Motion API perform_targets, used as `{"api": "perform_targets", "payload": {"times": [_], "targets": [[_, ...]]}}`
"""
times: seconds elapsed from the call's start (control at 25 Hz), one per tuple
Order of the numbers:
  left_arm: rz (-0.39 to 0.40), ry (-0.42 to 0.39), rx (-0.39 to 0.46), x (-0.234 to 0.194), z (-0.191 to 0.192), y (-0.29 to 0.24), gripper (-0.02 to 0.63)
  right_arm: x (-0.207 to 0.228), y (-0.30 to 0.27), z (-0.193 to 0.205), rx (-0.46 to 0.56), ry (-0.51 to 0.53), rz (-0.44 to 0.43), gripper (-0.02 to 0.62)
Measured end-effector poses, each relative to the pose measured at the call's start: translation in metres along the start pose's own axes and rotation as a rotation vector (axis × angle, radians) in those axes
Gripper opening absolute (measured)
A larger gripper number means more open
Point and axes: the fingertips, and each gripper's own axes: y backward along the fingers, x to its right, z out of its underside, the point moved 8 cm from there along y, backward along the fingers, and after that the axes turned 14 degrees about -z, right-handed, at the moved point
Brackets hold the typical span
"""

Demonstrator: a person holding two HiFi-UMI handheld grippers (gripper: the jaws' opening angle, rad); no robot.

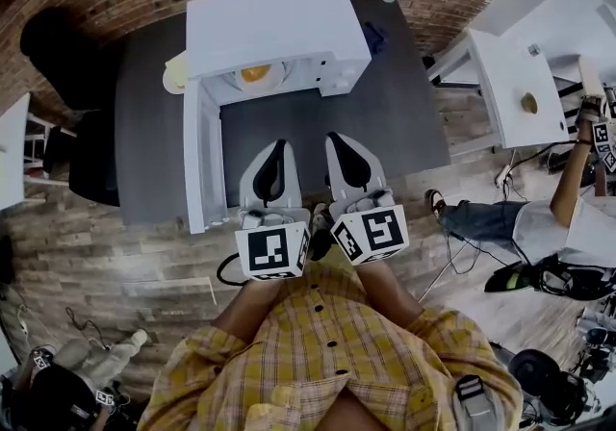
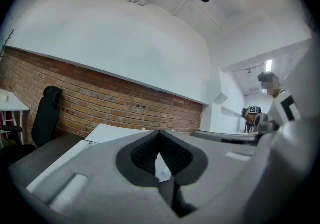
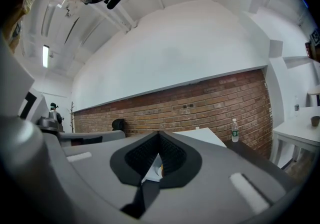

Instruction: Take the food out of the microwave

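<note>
Centre frame, left gripper (image 1: 278,143) and right gripper (image 1: 334,137), jaws pressed together, empty, face the open microwave (image 1: 279,30) holding food (image 1: 255,74).

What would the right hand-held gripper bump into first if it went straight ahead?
Probably the plate of food inside the open microwave: the right hand-held gripper points at it, nothing between. Depth is unclear.

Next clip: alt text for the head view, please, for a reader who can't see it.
A white microwave stands on a dark table, its door swung open to the left, yellow food visible inside. The left gripper and right gripper, both shut and empty, are held side by side in front of the opening.
</note>
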Motion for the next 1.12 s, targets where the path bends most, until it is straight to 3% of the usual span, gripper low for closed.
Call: {"api": "perform_targets", "payload": {"times": [0.4, 0.64, 1.12], "targets": [[-0.039, 0.054, -0.04, 0.0, 0.006, -0.038, -0.002, 0.031, -0.022, 0.002, -0.017, 0.005, -0.066, 0.003], [-0.067, 0.078, -0.102, -0.005, 0.028, -0.074, -0.002, 0.055, -0.035, 0.013, -0.055, -0.004, -0.07, 0.003], [-0.117, 0.205, -0.251, -0.028, 0.083, -0.126, -0.002, 0.075, -0.051, 0.036, -0.104, -0.031, -0.095, 0.003]]}}
